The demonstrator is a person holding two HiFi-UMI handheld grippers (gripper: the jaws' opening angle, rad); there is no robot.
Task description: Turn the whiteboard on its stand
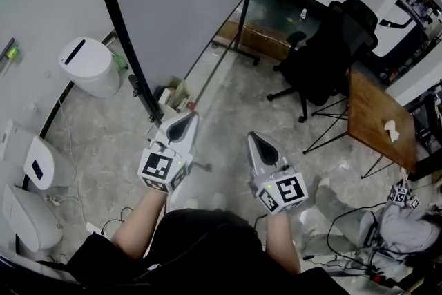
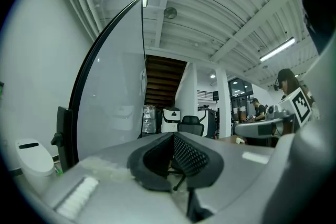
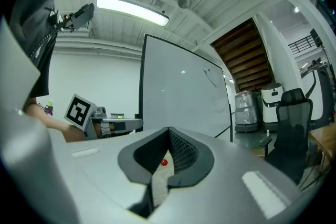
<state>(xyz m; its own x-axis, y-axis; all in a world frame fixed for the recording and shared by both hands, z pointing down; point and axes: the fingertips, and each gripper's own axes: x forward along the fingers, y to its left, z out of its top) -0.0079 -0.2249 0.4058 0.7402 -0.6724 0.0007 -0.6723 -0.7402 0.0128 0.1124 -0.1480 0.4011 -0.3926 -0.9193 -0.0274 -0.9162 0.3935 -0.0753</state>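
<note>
Left claw (image 1: 186, 119): jaws closed together with nothing between them. It is held level at the end of a bare forearm, its tip near the lower end of the whiteboard's black side post. In the left gripper view that post stands off to the left of the claw, apart from it.
Right claw (image 1: 254, 138): jaws also pressed together and empty. It is held level just beside the left claw, a little further from the board.
Whiteboard (image 1: 186, 3): a large pale grey panel with a black rim, standing upright in front of both claws and slightly to the left. Its face is nearly bare.
Stand (image 1: 235, 38): thin black metal legs run down from the board to the floor (image 1: 228, 100) behind it.
Right of the board: a black office chair (image 1: 324, 59), and nearer the person a wooden bench (image 1: 373, 114) with a small white scrap on it.
Left of the board: a white bin (image 1: 90, 65) against the wall.
</note>
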